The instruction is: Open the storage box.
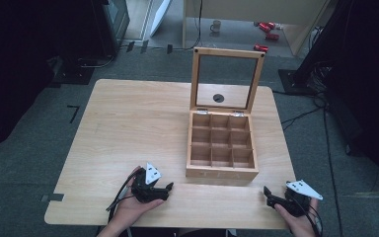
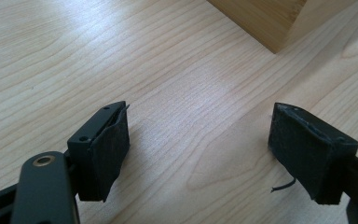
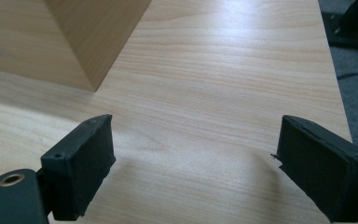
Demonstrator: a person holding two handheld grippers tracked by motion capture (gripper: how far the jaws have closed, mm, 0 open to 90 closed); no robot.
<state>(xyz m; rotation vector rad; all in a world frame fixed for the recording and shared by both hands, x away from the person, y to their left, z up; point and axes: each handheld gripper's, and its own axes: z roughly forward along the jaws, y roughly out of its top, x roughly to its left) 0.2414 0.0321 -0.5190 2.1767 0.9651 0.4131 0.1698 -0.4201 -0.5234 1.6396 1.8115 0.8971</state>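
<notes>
A wooden tea box (image 1: 221,148) stands on the light wood table (image 1: 128,128), its glass-paned lid (image 1: 227,79) raised upright and its small compartments bare. My left gripper (image 1: 164,189) rests low near the table's front edge, left of the box, open with nothing between its pads (image 2: 109,149). My right gripper (image 1: 269,195) sits at the front right corner, just right of the box, also open and holding nothing. In the left gripper view a corner of the tea box (image 2: 265,21) is ahead; in the right gripper view the tea box (image 3: 74,37) is at the upper left.
The table's right edge (image 3: 340,107) lies close to my right gripper, with grey floor beyond. A round grommet hole (image 1: 218,98) is behind the lid. A mug (image 1: 215,25) and red items (image 1: 266,29) lie on the floor far back.
</notes>
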